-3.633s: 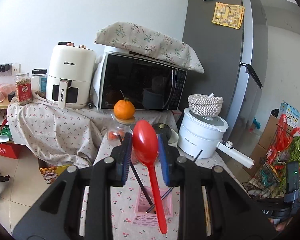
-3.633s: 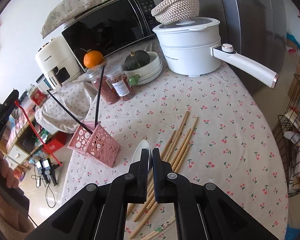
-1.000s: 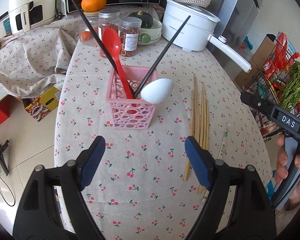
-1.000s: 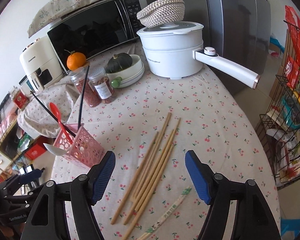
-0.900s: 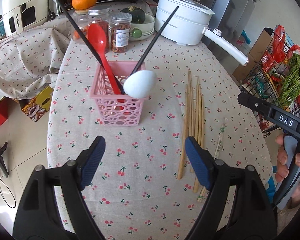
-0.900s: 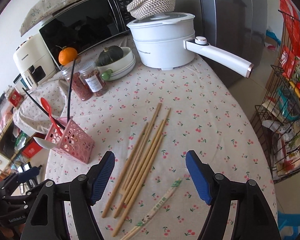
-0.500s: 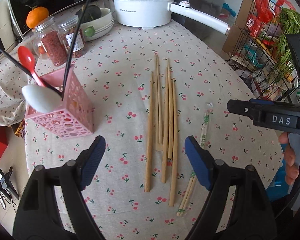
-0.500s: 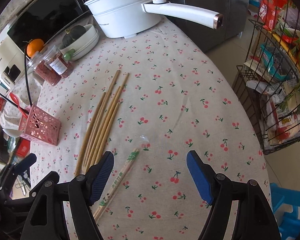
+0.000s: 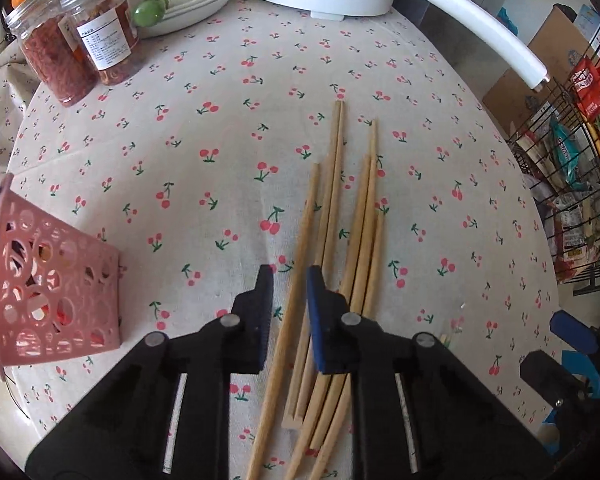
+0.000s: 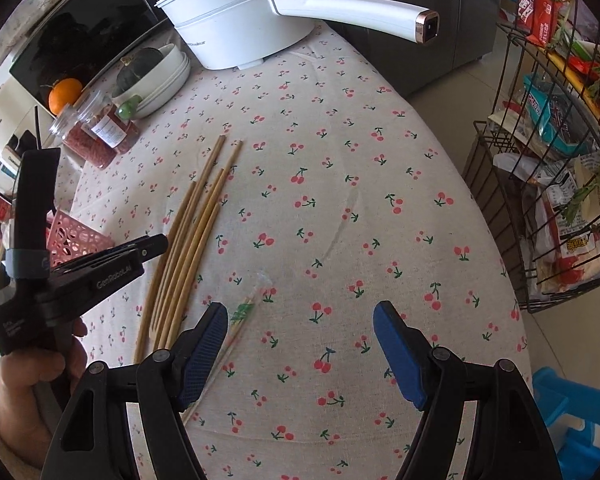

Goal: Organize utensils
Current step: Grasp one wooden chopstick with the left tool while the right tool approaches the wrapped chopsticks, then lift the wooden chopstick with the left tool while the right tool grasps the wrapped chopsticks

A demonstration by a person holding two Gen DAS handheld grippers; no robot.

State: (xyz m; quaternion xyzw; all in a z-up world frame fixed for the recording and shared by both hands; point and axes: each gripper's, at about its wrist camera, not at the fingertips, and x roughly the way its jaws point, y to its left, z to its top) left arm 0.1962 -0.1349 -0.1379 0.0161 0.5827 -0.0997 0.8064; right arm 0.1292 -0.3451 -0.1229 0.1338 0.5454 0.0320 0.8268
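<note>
Several wooden chopsticks [image 9: 336, 216] lie side by side on the cherry-print tablecloth; they also show in the right wrist view [image 10: 188, 248]. My left gripper [image 9: 289, 280] is down over them, its jaws narrowed around the leftmost chopstick [image 9: 296, 280] with a small gap still visible. The pink utensil basket [image 9: 48, 280] stands at the left edge. My right gripper [image 10: 300, 320] is open and empty above the cloth, right of a wrapped chopstick pair [image 10: 236, 320]. The left gripper [image 10: 156, 244] shows from the side in the right wrist view.
Two jars of red dried food [image 9: 80, 44], a stack of white bowls [image 9: 188, 4] and a white electric pot with a long handle [image 10: 356, 12] stand at the back. A wire rack with groceries [image 10: 560, 160] is right of the table edge.
My left gripper has dropped toward the chopsticks and its jaws have narrowed from wide open to around the leftmost one. The right gripper has come lower over the cloth and stays open.
</note>
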